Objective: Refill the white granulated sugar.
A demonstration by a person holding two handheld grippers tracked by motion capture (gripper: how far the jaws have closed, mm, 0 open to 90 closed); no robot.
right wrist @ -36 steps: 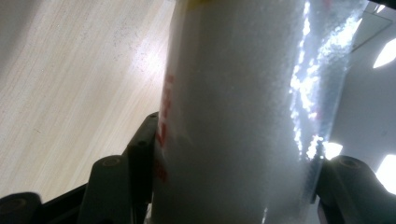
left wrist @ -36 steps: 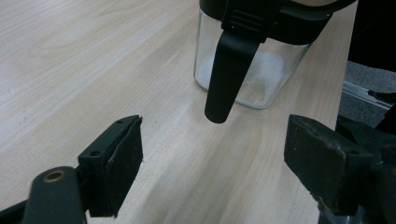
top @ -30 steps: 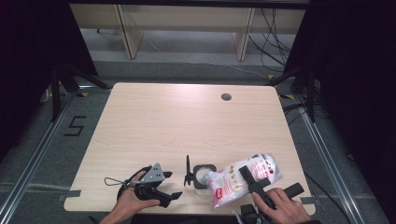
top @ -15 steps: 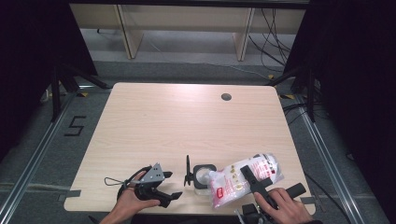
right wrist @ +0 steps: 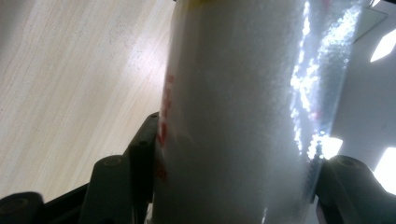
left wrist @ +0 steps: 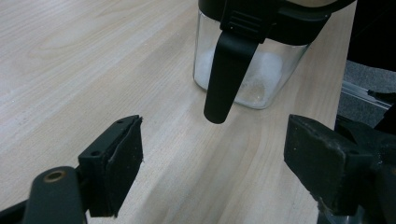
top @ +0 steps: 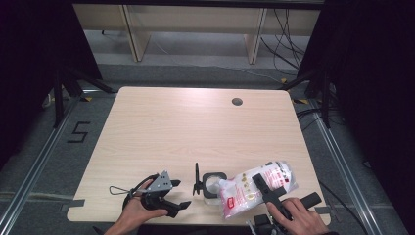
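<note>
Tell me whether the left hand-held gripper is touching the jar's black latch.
Apart. The left gripper view shows the left hand-held gripper open, with bare table between it and the black latch.

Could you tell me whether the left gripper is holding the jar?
No, the left gripper stands open, short of the jar.
</note>
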